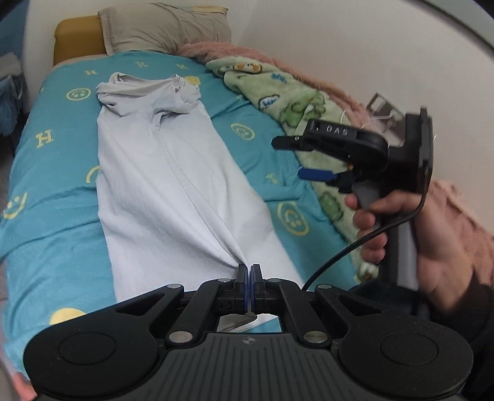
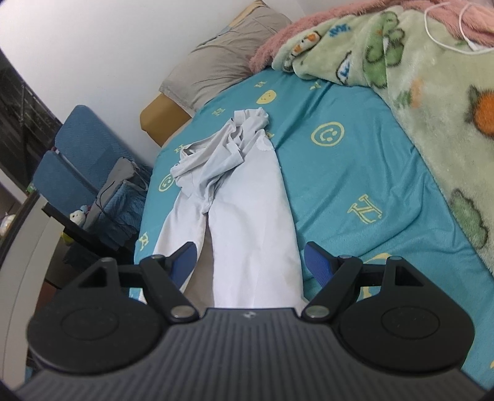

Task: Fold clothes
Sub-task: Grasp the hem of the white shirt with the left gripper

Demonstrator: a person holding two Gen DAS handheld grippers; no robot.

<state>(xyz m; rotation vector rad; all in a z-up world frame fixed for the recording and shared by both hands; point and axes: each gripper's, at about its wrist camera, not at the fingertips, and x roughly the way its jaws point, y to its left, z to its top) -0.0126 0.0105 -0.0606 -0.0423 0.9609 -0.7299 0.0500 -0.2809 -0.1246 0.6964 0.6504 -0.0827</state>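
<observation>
A pale grey pair of trousers [image 1: 160,172] lies lengthwise on the teal bed sheet [image 1: 55,191], its bunched waist at the far end. My left gripper [image 1: 248,273] is shut on the near hem of the trousers, pulling the cloth taut. My right gripper [image 1: 287,157] is held in a hand above the bed's right side, jaws open and empty. In the right wrist view the trousers [image 2: 247,209] run away from the camera between the open right gripper [image 2: 250,259] fingers, which hover above the near leg ends.
A green cartoon blanket [image 1: 287,92] and a pink fleece [image 1: 454,222] lie along the right side of the bed. A beige pillow [image 1: 163,27] sits at the head. A blue chair [image 2: 80,163] with clutter stands left of the bed. A black cable [image 1: 349,250] hangs from the right gripper.
</observation>
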